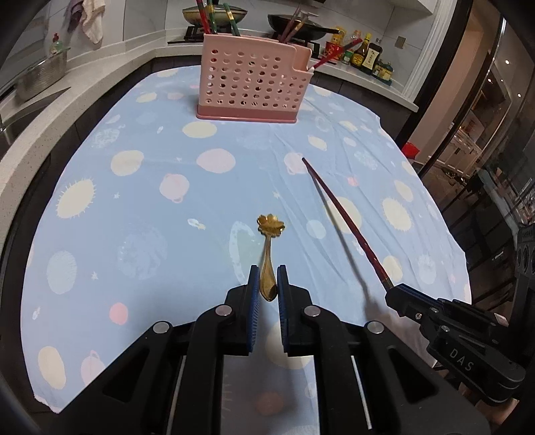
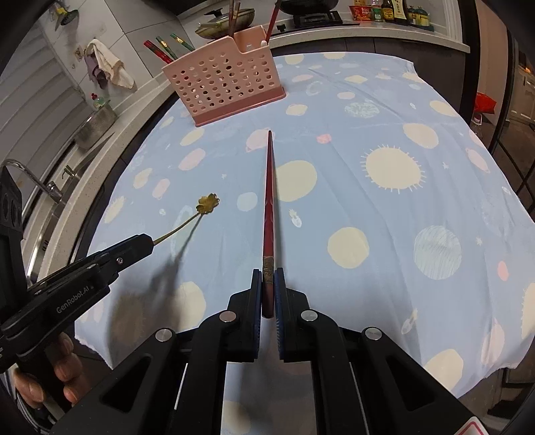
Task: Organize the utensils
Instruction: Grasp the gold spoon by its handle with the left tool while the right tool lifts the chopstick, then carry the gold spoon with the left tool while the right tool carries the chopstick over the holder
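My left gripper (image 1: 268, 272) is shut on the handle of a gold spoon (image 1: 269, 247) with a flower-shaped bowl, held above the blue patterned tablecloth (image 1: 150, 200). The same spoon (image 2: 200, 210) sticks out of the left gripper (image 2: 152, 241) at the lower left of the right wrist view. My right gripper (image 2: 268, 276) is shut on the thick end of a dark red chopstick (image 2: 268, 200), which points away toward the pink perforated utensil holder (image 2: 224, 83). That holder (image 1: 250, 83) stands at the far side of the table with several chopsticks in it. The red chopstick (image 1: 344, 221) also crosses the left wrist view.
A sink with a tap (image 2: 30, 177) and a metal pot (image 1: 40, 77) lie along the counter on the left. Pans on a stove (image 1: 214, 15) and sauce bottles (image 1: 364, 52) stand behind the holder. A hand (image 2: 63, 368) grips the left tool's handle.
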The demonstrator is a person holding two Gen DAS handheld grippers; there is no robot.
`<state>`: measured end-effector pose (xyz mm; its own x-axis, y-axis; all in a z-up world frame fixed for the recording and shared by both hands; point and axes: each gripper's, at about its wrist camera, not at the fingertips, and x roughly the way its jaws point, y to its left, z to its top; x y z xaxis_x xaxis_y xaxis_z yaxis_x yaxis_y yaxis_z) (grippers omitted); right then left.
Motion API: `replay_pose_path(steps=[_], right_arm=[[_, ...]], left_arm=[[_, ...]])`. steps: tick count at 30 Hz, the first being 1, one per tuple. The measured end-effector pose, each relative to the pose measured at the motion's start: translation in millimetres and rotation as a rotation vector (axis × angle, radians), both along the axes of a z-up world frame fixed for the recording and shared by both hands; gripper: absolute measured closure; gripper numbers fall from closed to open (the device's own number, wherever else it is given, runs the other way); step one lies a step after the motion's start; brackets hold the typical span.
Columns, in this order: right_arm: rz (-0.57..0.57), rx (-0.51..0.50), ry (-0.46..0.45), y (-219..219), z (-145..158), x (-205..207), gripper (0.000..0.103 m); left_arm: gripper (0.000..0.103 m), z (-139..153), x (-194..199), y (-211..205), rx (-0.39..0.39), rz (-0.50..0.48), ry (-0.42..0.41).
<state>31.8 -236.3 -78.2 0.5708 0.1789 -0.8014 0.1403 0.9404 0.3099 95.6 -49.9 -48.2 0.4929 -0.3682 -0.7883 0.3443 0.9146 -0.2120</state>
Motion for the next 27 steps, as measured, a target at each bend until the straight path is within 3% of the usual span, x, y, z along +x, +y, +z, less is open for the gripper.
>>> replay_pose_path(steps=[6,8,27], right_arm=[[-0.009,0.015,-0.061,-4.4,26.5,3.0,0.096],[-0.016,0.017,-0.084,-7.1,36.0,5.1,0.096],[-0.075,0.040,-0.339,-38.9,135.3,50.4,0.096]], left_arm=[[0.095,24.7,9.3,8.2,-0.019,0.032,-0.045],[0.102,31.7,13.9,10.4,-0.022,0.039,-0.061],[0.102,90.4,56.3,16.2,-0.022,0.062,-0.176]])
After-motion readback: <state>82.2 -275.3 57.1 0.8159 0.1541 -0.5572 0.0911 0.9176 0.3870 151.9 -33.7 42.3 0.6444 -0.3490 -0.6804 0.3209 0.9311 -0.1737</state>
